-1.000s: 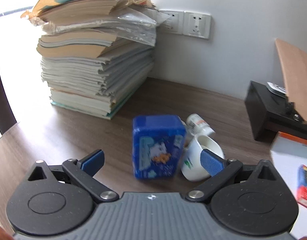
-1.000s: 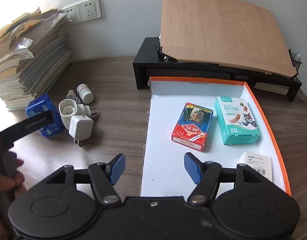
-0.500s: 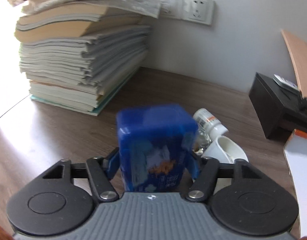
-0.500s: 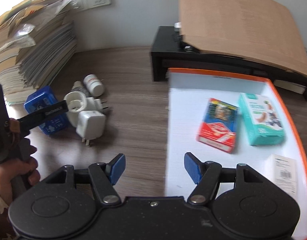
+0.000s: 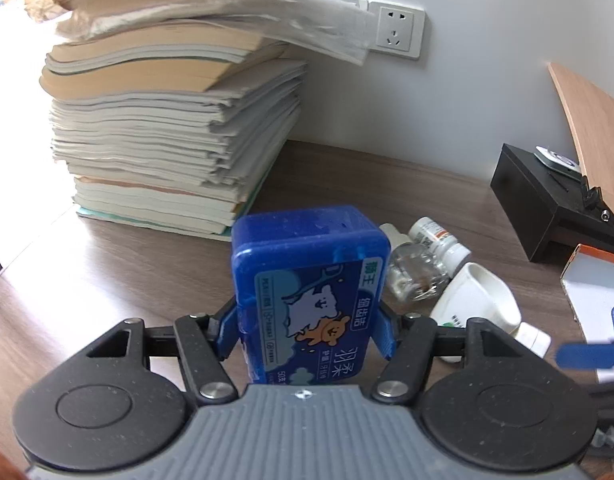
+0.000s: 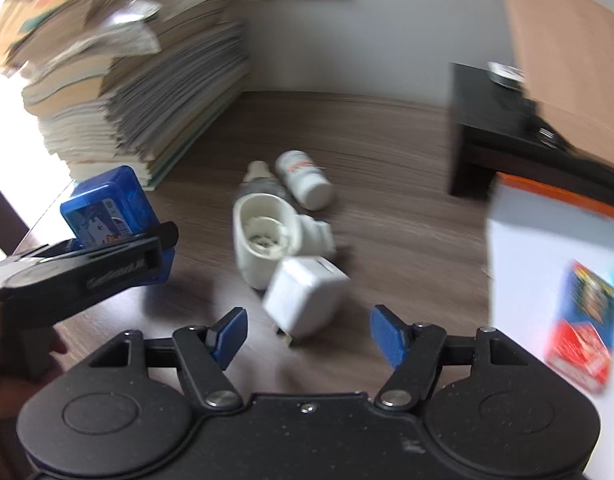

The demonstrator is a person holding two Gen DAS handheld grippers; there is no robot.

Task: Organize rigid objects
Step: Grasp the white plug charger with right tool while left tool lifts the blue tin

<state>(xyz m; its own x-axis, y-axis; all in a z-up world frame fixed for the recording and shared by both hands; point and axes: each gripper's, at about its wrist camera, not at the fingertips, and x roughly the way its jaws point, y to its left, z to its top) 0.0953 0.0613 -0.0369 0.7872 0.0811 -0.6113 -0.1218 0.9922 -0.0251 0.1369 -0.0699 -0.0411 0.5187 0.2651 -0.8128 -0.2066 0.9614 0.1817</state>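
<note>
Now the left gripper (image 5: 307, 330) has closed tight on the blue box (image 5: 309, 292), held just above the table (image 5: 107, 272), while the right gripper (image 6: 308, 334) has swung over, fingers wide apart, near the white plug (image 6: 303, 300).

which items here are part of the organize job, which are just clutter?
Job:
left tool, shut on the blue box
right tool, open, near the white charger
white pill bottle
white cup-shaped plug
orange-rimmed tray

Lying about:
paper stack
wall socket
black stand
</note>
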